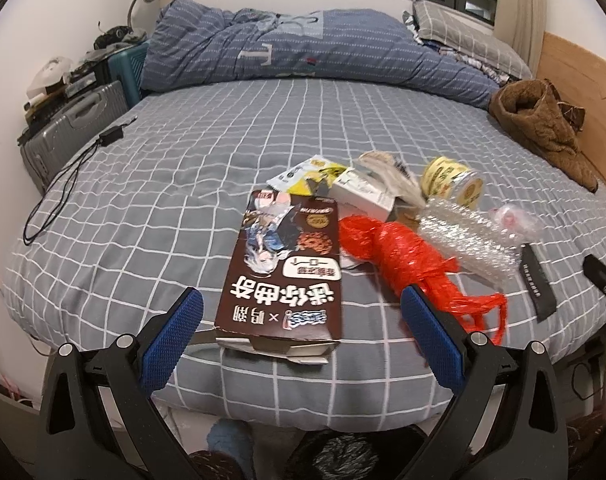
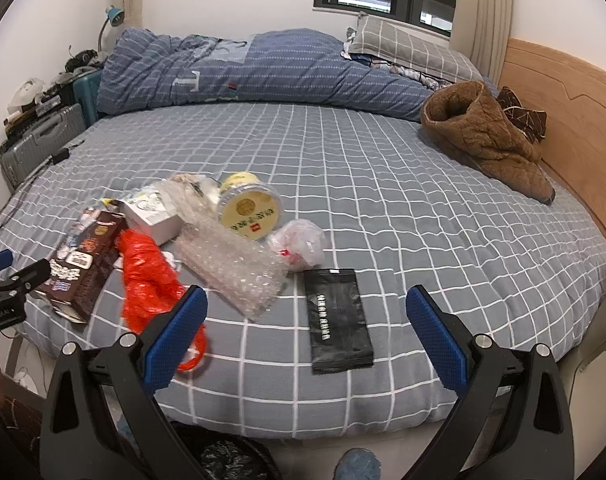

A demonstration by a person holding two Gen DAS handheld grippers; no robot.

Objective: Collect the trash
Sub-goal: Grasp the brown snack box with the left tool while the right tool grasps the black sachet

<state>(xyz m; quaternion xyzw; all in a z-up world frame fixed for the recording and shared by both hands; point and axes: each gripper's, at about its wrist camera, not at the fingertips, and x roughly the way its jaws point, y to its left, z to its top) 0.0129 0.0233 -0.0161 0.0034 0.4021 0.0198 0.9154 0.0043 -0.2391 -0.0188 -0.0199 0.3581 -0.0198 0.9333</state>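
Trash lies on the grey checked bed (image 1: 183,200). A brown snack box (image 1: 283,272) lies right in front of my open, empty left gripper (image 1: 301,312). Beside it are a red plastic bag (image 1: 407,260), bubble wrap (image 1: 467,240), a yellow tub (image 1: 455,180), a white box (image 1: 363,196) and a black sachet (image 1: 537,284). In the right wrist view my open, empty right gripper (image 2: 305,308) is just short of the black sachet (image 2: 339,316); the bubble wrap (image 2: 235,268), red bag (image 2: 149,276), yellow tub (image 2: 249,208), a white plastic bag (image 2: 299,244) and the brown box (image 2: 83,260) lie left of it.
A folded blue duvet (image 1: 303,48) and pillow (image 1: 463,36) lie at the far side. A brown fleece garment (image 2: 483,136) lies by the wooden headboard (image 2: 575,120). Suitcases (image 1: 71,128) stand left of the bed, a cable (image 1: 63,188) on its left edge. A dark bin (image 2: 223,456) stands below.
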